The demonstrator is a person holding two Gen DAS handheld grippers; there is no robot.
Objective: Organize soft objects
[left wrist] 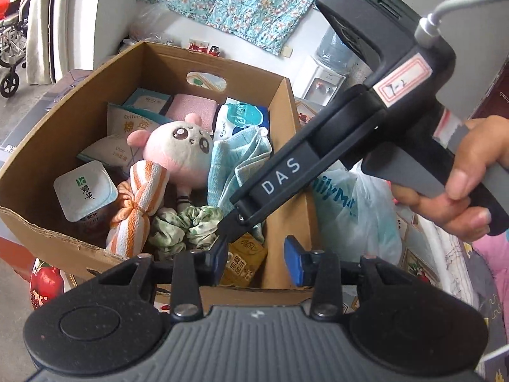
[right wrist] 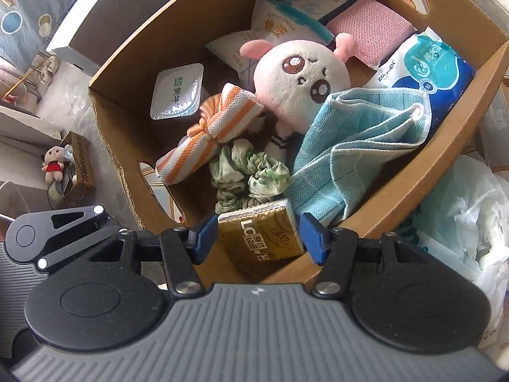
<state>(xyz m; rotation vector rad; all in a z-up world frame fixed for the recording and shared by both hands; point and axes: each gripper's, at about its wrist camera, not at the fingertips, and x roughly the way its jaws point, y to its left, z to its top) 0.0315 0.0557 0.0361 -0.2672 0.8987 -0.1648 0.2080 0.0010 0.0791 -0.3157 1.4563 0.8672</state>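
Observation:
An open cardboard box (left wrist: 203, 60) (right wrist: 178, 31) holds a pink-and-white plush (left wrist: 181, 146) (right wrist: 302, 76), a light blue towel (left wrist: 235, 165) (right wrist: 356, 146), a knotted orange-striped cloth (left wrist: 140, 203) (right wrist: 216, 127) and a green scrunchie (left wrist: 187, 222) (right wrist: 251, 172). A gold tissue pack (left wrist: 245, 264) (right wrist: 261, 235) lies in the box's near corner. My right gripper (right wrist: 259, 238) (left wrist: 227, 226) points down into that corner, open, its blue pads flanking the pack without visibly pressing it. My left gripper (left wrist: 257, 259) hovers at the box's near rim, narrowly open and empty.
The box also holds a sealed yoghurt cup (left wrist: 84, 187) (right wrist: 176, 92), a pink cloth pad (left wrist: 191, 108), cotton swab packs and a wipes pack (right wrist: 435, 67). A white plastic bag (left wrist: 359, 210) (right wrist: 461, 210) lies right of the box. A hand (left wrist: 470, 187) grips the right tool.

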